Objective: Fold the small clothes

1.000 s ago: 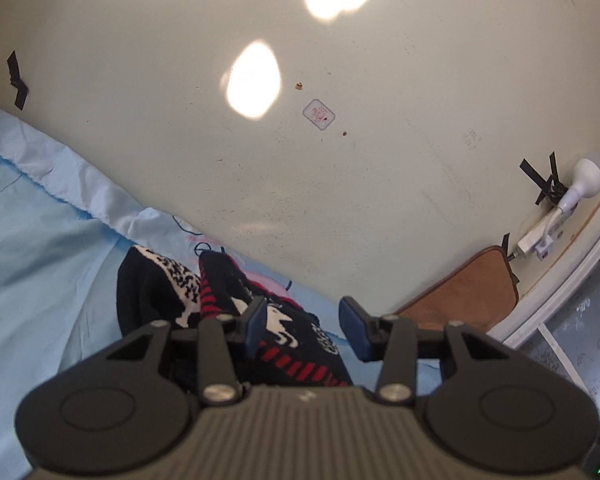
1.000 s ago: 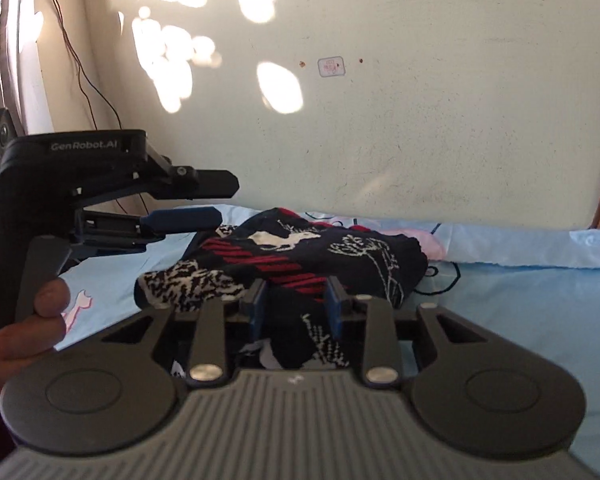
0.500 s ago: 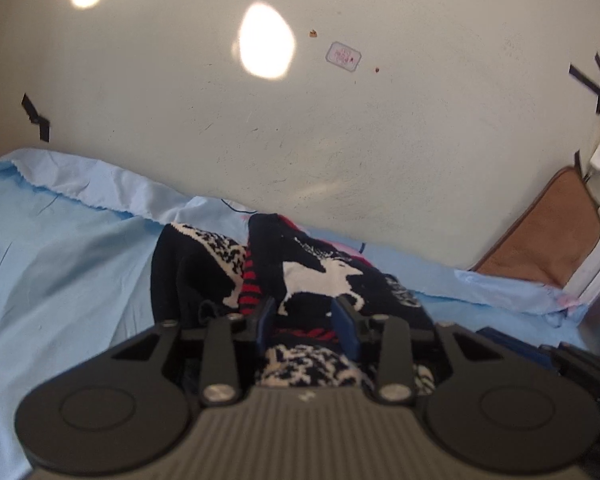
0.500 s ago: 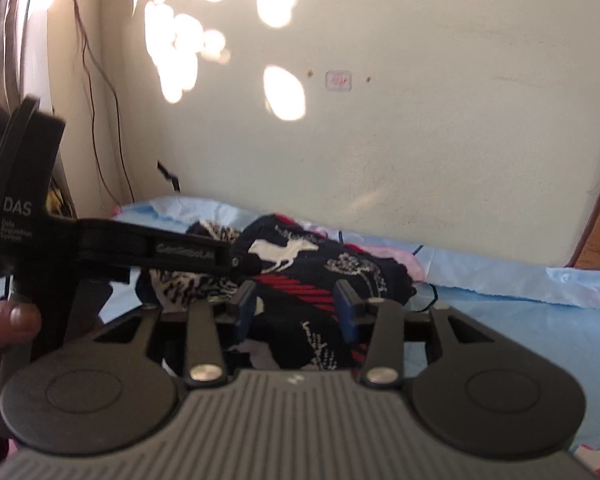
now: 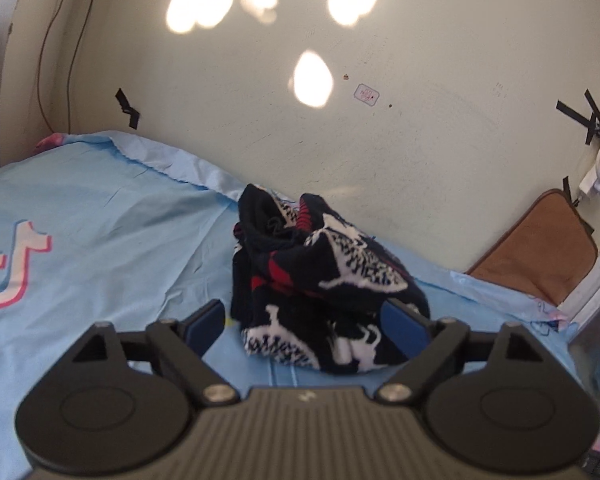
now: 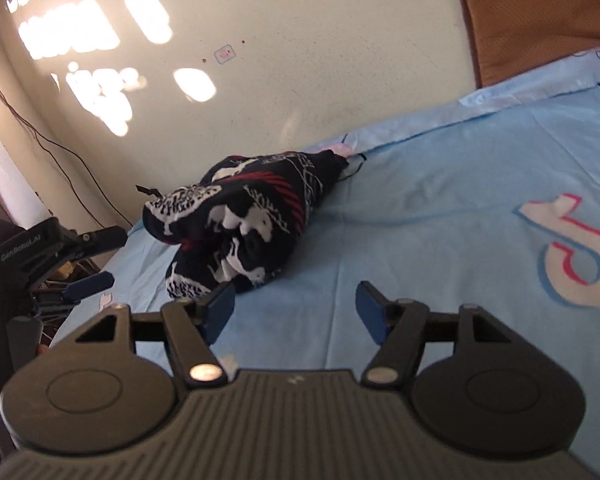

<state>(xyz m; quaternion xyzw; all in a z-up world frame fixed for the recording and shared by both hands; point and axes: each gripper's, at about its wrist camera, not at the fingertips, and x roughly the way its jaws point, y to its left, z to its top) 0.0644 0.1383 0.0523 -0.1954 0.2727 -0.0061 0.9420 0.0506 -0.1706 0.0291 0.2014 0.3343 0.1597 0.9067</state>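
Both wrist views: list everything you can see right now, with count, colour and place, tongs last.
patterned knit garment: one, black, white and red, bunched on the sheet near the wall
bed sheet: one, light blue with a pink-white logo, covering the bed
wall: cream, sunlit patches, black tape bits, small sticker
brown cushion: one, propped against the wall at the sheet's end
power strip: one, white, on the wall
left tongs: open, garment between the pads, unpressed
right tongs: open, empty

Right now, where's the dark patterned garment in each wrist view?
Left wrist: dark patterned garment centre, on the blue sheet.
Right wrist: garment left of centre, same sheet.
Shared landmark: small pink wall sticker, above the garment in both.
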